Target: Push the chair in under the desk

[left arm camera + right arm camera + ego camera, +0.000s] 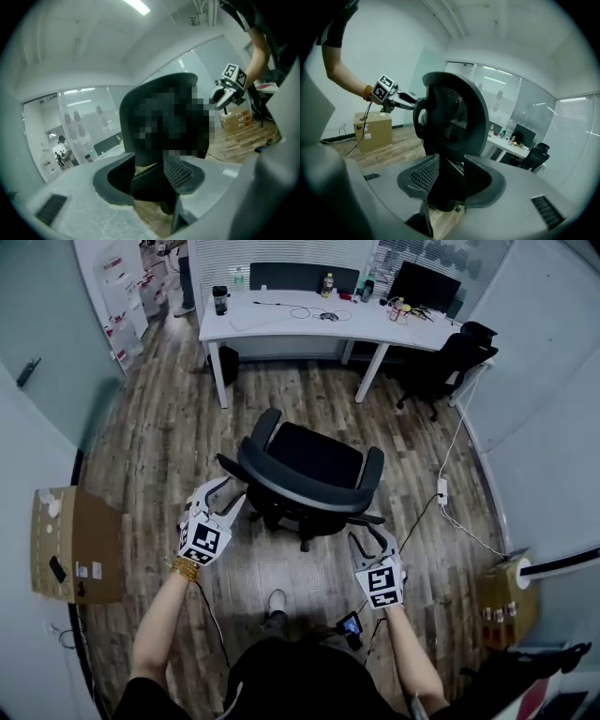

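Chair [309,460] stands mid-floor, well apart from the desk [281,320], base mostly hidden under its seat. Left gripper [220,499] and right gripper [371,538] flank its backrest, jaws apart; whether they touch it is unclear.

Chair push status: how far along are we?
Done: nothing yet. The chair stands mid-room, well short of the desk. In hand: the left gripper and right gripper are at either side of the backrest, jaws open, gripping nothing. Left: make contact on the backrest, roll the chair to the desk and tuck the seat under.
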`<action>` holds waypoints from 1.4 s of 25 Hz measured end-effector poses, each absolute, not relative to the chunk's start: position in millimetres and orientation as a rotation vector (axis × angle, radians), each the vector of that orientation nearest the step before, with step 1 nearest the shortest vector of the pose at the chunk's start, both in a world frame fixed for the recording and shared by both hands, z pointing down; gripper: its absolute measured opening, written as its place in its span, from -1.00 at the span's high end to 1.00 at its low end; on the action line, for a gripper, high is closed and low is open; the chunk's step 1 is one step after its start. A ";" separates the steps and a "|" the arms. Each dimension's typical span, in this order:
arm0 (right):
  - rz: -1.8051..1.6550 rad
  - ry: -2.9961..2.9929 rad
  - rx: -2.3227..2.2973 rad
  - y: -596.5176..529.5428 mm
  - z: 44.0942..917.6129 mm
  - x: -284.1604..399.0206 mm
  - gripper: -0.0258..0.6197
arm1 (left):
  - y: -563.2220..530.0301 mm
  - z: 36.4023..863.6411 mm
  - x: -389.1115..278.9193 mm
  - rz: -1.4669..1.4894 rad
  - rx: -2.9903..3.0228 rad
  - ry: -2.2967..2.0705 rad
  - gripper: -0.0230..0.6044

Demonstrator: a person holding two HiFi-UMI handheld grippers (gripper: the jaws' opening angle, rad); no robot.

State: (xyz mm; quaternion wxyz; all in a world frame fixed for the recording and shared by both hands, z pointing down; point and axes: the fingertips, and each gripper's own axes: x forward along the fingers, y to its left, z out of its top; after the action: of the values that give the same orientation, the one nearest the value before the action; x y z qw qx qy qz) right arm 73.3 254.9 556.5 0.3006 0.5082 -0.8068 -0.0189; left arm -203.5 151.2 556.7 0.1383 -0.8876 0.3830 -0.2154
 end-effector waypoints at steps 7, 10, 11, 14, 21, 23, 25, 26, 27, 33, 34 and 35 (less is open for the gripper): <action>-0.103 -2.048 1.212 229.3 583.8 83.7 0.25 | 88.4 601.6 -214.7 -0.895 -2.548 0.882 0.03; -0.130 -2.018 1.161 217.8 592.5 88.9 0.20 | 74.2 608.8 -206.3 -0.940 -2.576 0.761 -0.12; -0.133 -2.010 1.144 214.5 596.1 90.0 0.18 | 71.9 609.1 -205.0 -0.938 -2.596 0.727 -0.14; -0.127 -1.999 1.105 206.9 605.4 91.5 0.17 | 71.5 611.6 -206.6 -0.950 -2.665 0.646 -0.18; -0.126 -1.988 1.027 207.5 619.2 89.8 0.21 | 87.1 645.4 -180.7 -1.162 -2.555 0.414 -0.10; -0.136 -1.969 1.013 209.3 620.9 89.6 0.23 | 89.2 645.9 -175.2 -1.187 -2.515 0.414 0.04; -0.153 -1.930 0.978 211.0 625.0 92.1 0.24 | 93.3 646.1 -174.1 -1.202 -2.492 0.417 0.05; -0.154 -1.912 0.957 211.8 627.1 94.7 0.25 | 96.4 646.6 -173.5 -1.207 -2.485 0.418 0.07; -0.148 -1.899 0.941 212.7 628.9 98.1 0.27 | 100.3 647.5 -172.1 -1.209 -2.480 0.422 0.08; -0.107 -1.871 0.931 213.0 629.7 123.0 0.25 | 125.8 646.5 -155.0 -1.228 -2.450 0.453 0.14; -0.104 -1.860 0.921 213.3 630.2 127.6 0.23 | 130.8 646.5 -152.5 -1.234 -2.441 0.455 0.15; -0.100 -1.852 0.908 214.0 630.7 131.6 0.21 | 135.8 646.7 -150.3 -1.237 -2.431 0.455 0.18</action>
State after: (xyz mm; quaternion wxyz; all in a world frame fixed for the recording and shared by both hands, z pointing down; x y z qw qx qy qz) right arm 131.6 214.0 630.7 0.5128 0.3776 -0.7699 -0.0418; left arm -150.3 135.8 646.7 0.1868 -0.8637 0.1615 -0.4394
